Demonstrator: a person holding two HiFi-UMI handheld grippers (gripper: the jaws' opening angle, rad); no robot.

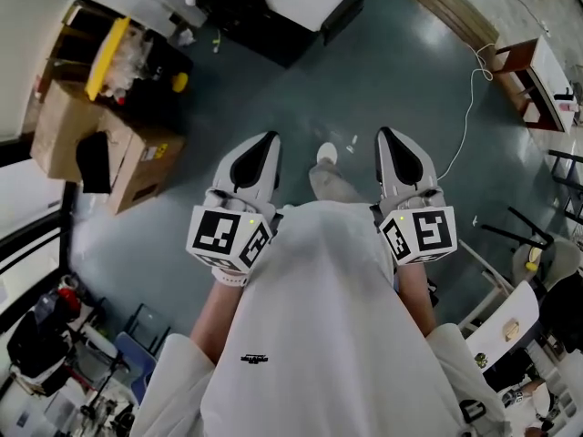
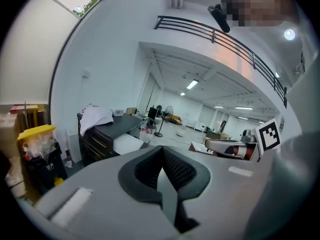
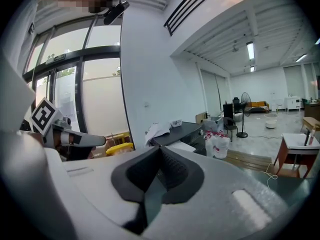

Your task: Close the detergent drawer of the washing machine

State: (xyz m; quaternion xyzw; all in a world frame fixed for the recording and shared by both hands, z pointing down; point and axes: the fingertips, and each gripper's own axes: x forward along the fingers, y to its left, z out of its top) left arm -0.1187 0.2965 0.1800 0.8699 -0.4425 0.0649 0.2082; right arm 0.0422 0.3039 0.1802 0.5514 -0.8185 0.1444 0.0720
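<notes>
No view shows the washing machine or its detergent drawer, so I cannot tell where they are.

The person stands over a grey-green floor. Both forearms are held close to the body, level and side by side, on either side of a white shirt. The left forearm and the right forearm each reach forward to a marker cube, and both tools point away from the body with a gap between them.

The left hand-held gripper has its jaws pressed together. In its own view the dark ribbed pads meet along one seam with nothing between them. The right hand-held gripper is likewise pressed together with nothing between its jaws, which shows in its own view too. Neither touches anything. Each appears off to the side in the other's view.

A white shoe shows on the floor between the two tools. To the far left stand cardboard boxes and a bin with a yellow lid. Farther off is a dark cabinet. To the far right a white cable runs across the floor towards a small wooden counter.
</notes>
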